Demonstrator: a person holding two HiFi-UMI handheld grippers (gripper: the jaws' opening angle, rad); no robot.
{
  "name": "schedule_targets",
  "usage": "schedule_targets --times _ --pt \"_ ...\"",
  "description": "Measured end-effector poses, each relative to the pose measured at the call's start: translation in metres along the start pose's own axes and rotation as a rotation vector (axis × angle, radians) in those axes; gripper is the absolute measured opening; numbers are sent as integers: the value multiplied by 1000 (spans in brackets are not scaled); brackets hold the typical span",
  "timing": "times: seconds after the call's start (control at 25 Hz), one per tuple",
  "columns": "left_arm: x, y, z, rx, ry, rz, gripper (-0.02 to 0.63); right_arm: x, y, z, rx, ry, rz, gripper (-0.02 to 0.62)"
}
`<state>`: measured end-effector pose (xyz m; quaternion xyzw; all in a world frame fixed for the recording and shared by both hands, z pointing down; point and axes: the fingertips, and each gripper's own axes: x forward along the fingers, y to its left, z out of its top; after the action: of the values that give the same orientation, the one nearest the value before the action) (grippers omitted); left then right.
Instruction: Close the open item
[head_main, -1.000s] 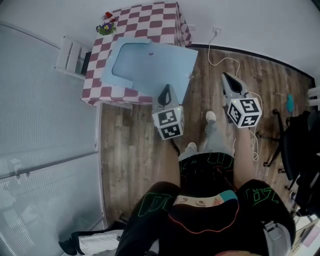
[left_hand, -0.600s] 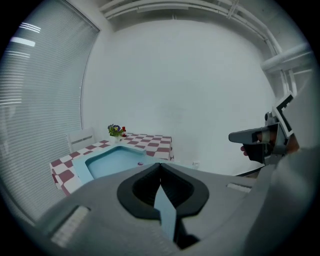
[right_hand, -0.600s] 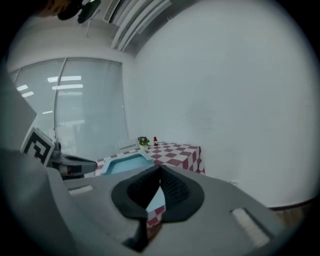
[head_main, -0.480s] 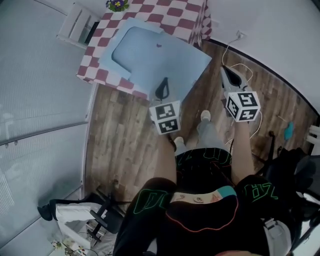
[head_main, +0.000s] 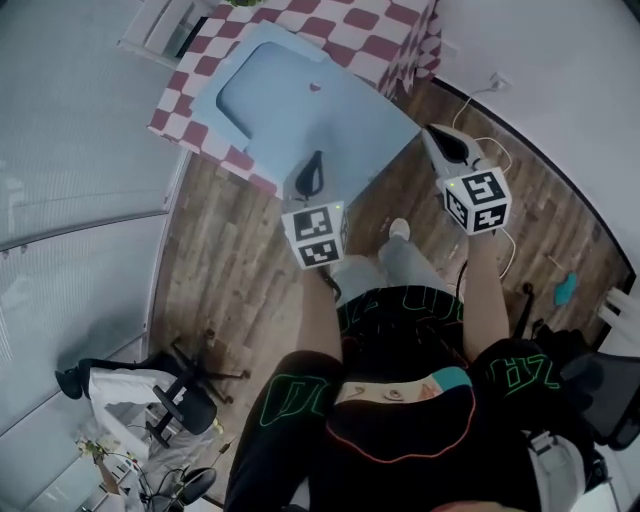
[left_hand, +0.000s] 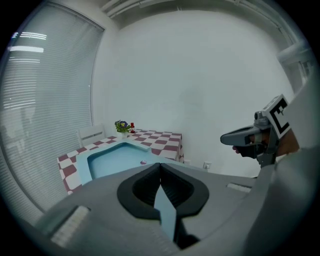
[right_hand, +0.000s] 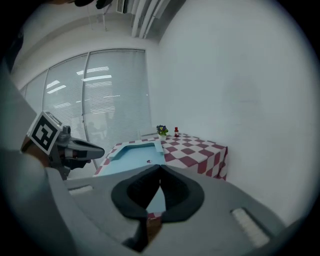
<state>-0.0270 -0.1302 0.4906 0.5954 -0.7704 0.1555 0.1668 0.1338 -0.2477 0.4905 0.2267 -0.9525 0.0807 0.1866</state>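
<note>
A large light-blue flat item (head_main: 300, 100) with a raised rim and a shallow recess lies open on the checkered table (head_main: 400, 40), overhanging its near edge. It also shows in the left gripper view (left_hand: 115, 157) and the right gripper view (right_hand: 135, 152). My left gripper (head_main: 315, 160) hovers over the item's near edge, shut with nothing in it (left_hand: 160, 165). My right gripper (head_main: 430, 132) is to the right of the item, above the floor, also shut and empty (right_hand: 160, 166). Neither gripper touches the item.
A small flower pot (right_hand: 162, 130) and a red bottle (right_hand: 176, 132) stand at the table's far end. A white chair (head_main: 160, 30) is beside the table by the window blinds. A cable (head_main: 495, 85) runs along the wall, and an office chair (head_main: 185, 395) lies on the floor behind me.
The head view has swung, so the table now sits higher and further right in frame. Both grippers stay shut, held out ahead of the person; the left one has drifted slightly left.
</note>
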Motion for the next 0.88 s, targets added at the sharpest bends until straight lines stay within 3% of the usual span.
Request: schedule_targets --times 0.2,0.48,0.68,0.88 --pt "-4 -10 -14 22 37 -1 9 18 2 -13 -63 36 88 3" --pt "-7 -15 -59 46 159 4 9 42 26 -33 -209 99 237 3" --pt "-9 -28 -75 -12 176 -44 9 50 41 -50 -281 141 328 3" --pt "-13 -40 -92 57 235 -67 9 53 59 -66 -376 160 417 3"
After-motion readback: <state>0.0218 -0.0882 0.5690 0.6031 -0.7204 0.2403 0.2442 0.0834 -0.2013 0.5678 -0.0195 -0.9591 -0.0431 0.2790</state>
